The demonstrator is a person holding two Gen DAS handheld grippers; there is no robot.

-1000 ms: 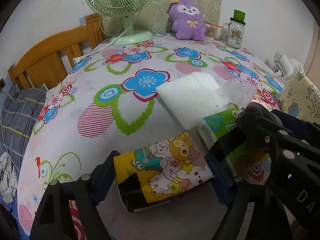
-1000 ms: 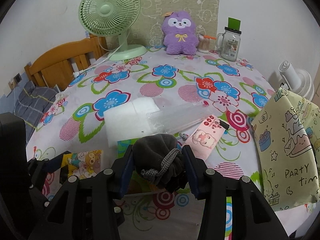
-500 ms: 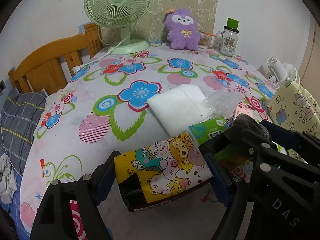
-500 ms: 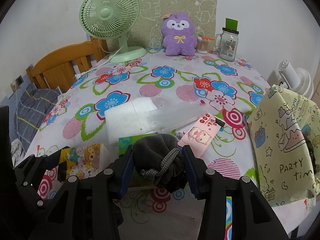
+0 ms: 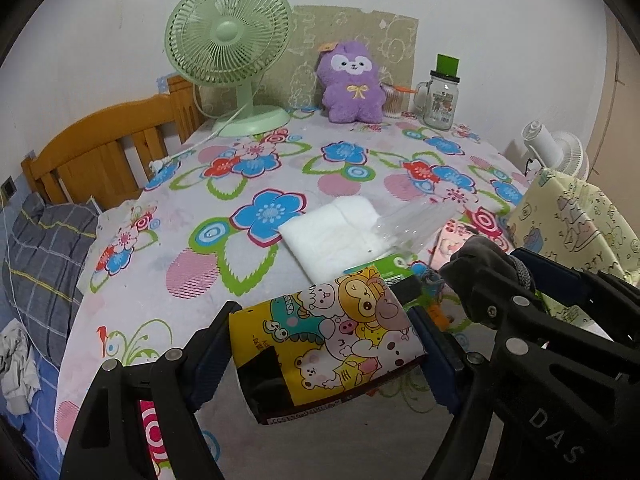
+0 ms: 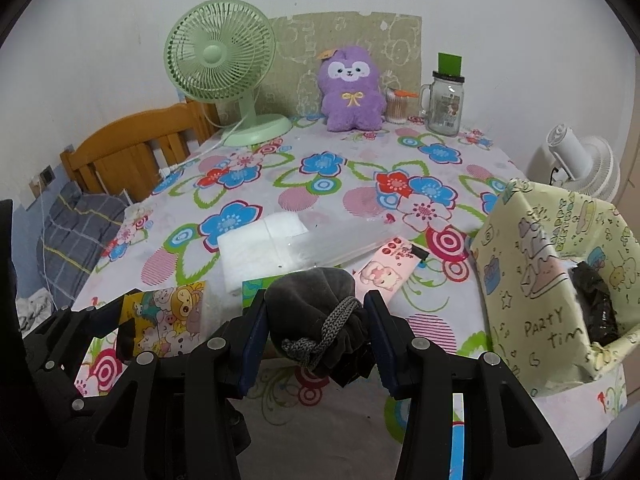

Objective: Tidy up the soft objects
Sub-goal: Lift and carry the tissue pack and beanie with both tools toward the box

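Right wrist: paper box (image 6: 548,280) reads "PARTY".

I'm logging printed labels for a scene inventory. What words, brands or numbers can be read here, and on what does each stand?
"PARTY" over "Tim", the rest cut off: on the yellow paper box.
"DAS", cut off: on the right gripper's black body, seen from the left wrist.
Barcode digits on the cartoon tissue pack: too small to read.
Label on the glass jar: too blurred to read.
Print on the green pack: unreadable.
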